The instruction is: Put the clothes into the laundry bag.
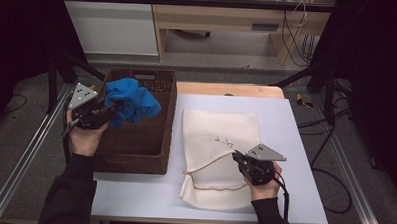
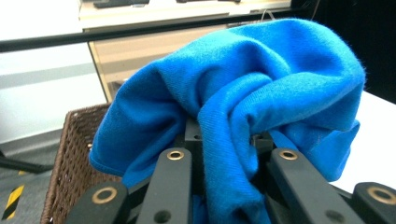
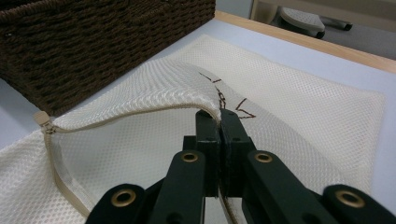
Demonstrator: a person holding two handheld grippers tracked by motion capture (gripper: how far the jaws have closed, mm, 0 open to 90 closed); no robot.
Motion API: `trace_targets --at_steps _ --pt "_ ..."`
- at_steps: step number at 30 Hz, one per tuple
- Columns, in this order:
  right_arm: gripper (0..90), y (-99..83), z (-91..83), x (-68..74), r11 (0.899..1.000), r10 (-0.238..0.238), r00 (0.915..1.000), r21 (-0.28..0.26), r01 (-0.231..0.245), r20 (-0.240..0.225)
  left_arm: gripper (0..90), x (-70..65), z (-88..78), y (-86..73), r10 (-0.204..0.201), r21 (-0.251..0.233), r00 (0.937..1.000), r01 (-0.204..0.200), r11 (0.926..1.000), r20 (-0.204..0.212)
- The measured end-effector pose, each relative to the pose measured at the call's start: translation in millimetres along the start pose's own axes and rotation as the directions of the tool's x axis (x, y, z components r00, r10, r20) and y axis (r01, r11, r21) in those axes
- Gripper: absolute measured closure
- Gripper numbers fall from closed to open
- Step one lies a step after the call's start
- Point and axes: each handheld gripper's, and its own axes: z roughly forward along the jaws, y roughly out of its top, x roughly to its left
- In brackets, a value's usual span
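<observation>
One wicker basket [image 1: 135, 155] beside mesh bag [image 1: 221, 133]

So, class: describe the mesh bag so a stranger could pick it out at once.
Start at the dark wicker basket on the table's left. Immediately right lies the cream mesh bag, flat, its zip edge pinched up by the right hand-held gripper. Unlike the blue cloth, it's pale and netted.

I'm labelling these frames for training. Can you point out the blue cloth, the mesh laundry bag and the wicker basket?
blue cloth [image 1: 132, 100]: high view, middle of the bunched fabric.
mesh laundry bag [image 1: 221, 128]: high view, flat upper panel.
wicker basket [image 1: 134, 162]: high view, near wall.
</observation>
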Motion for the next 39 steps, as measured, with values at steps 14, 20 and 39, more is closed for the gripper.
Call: trace_targets --at_steps 14,20,39 --pt "88.2 0.1 -0.7 -0.6 1.000 0.003 1.0000 0.000 -0.003 0.002 75.4 -33.6 -33.5 18.0 0.021 -0.069 0.9942 -0.014 0.9975 0.106" --pt "88.2 0.1 -0.4 -0.6 1.000 0.005 1.0000 0.000 -0.005 0.002 75.4 -47.3 -45.0 23.0 0.043 -0.091 0.9884 -0.030 0.9954 0.146" --pt "88.2 0.8 1.1 -1.3 1.000 0.007 0.9999 0.006 -0.007 0.007 75.4 -100.2 -66.1 24.0 0.109 -0.132 0.9521 -0.074 0.9884 0.286"
